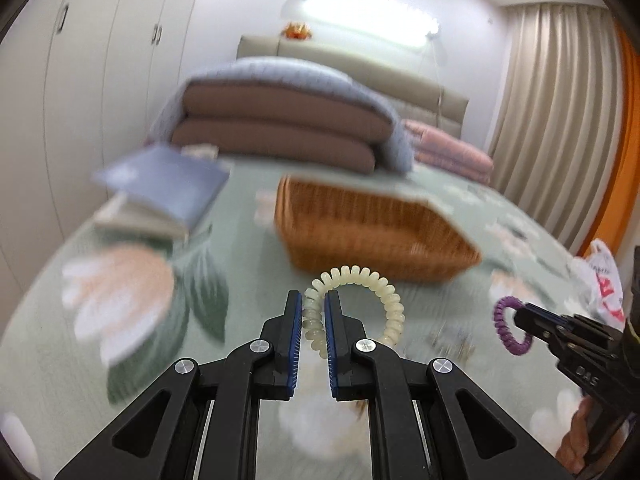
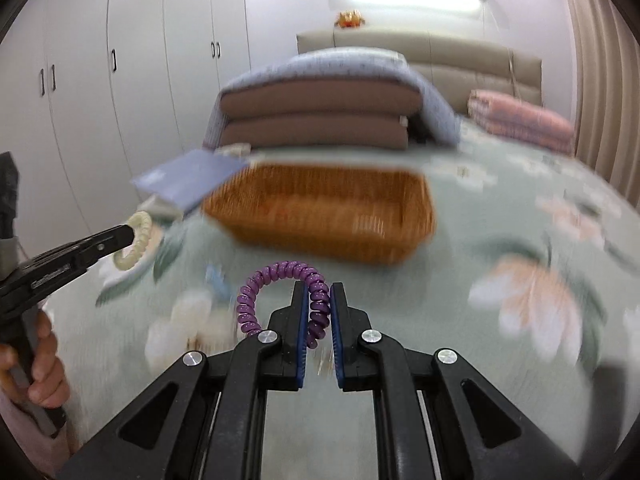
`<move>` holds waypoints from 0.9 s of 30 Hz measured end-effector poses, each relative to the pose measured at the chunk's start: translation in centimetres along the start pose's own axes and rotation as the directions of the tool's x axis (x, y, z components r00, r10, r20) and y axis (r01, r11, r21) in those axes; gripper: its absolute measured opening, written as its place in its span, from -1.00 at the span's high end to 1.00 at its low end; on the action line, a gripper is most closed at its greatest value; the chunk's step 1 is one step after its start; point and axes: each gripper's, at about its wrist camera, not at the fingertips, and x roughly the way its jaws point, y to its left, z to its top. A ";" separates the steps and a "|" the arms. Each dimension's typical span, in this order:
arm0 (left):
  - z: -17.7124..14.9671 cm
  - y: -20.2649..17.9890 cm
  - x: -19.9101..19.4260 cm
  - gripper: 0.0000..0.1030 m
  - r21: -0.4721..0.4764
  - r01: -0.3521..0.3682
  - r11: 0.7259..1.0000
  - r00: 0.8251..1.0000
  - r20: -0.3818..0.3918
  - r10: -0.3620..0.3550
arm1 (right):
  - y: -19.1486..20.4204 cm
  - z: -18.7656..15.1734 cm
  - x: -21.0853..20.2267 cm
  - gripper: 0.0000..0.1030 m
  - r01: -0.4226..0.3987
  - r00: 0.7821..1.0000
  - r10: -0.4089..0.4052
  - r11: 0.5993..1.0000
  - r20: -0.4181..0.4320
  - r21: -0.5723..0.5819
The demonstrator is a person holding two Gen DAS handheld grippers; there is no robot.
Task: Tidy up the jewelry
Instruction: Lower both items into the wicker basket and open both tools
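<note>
The wicker basket (image 2: 320, 216) sits mid-bed with its top open — clear air above it, bare bedspread (image 2: 500, 240) on its right. A stack of books (image 2: 188, 180) crowds its left end; folded quilts (image 2: 320, 112) wall off the headboard side

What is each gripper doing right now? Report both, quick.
Left gripper: closed on the cream coil band.
Right gripper: closed on the purple coil band.
</note>
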 end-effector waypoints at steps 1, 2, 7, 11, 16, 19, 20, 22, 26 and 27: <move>1.3 -0.5 -0.1 0.79 0.004 0.004 1.000 1.000 0.024 -0.004 | -0.2 1.4 0.4 0.76 0.006 1.000 -0.006 1.000 0.019 0.000; 2.6 -0.9 0.1 0.79 0.006 0.008 1.000 0.999 0.042 -0.008 | -0.4 2.6 0.8 0.76 0.012 0.999 -0.012 1.000 0.031 0.007; 7.5 -2.5 3.7 0.79 -0.004 0.025 1.000 0.997 0.074 -0.024 | -2.1 7.9 5.6 0.76 0.044 0.997 -0.048 0.997 0.056 0.070; 9.3 -3.3 9.4 0.79 -0.001 0.021 1.000 0.999 0.030 -0.021 | -4.0 9.6 10.6 0.76 0.040 0.999 -0.042 0.990 0.007 0.138; 7.9 -2.7 14.8 0.79 -0.010 0.037 0.999 0.997 -0.061 -0.037 | -5.5 7.6 15.5 0.76 0.030 0.996 -0.015 0.983 -0.086 0.181; 7.0 -2.8 15.7 0.79 0.016 0.027 0.999 0.996 -0.088 -0.026 | -5.6 6.6 17.0 0.76 0.032 0.988 -0.003 0.982 -0.154 0.184; 6.9 -2.8 15.9 0.79 0.012 0.037 0.999 0.995 -0.094 -0.036 | -5.6 6.4 17.2 0.76 0.022 0.987 0.008 0.982 -0.158 0.189; 6.8 -3.0 16.0 0.79 0.013 0.044 0.999 0.994 -0.096 -0.043 | -5.5 6.2 17.2 0.76 0.016 0.987 0.014 0.982 -0.158 0.188; 6.4 -3.0 16.2 0.76 0.027 0.025 0.999 0.995 -0.098 -0.023 | -5.1 5.8 17.0 0.66 0.010 0.987 0.017 0.985 -0.157 0.174; 6.5 -2.9 16.2 0.75 0.022 0.032 0.999 0.995 -0.099 -0.030 | -5.2 5.7 17.2 0.45 -0.003 0.986 0.033 0.983 -0.161 0.184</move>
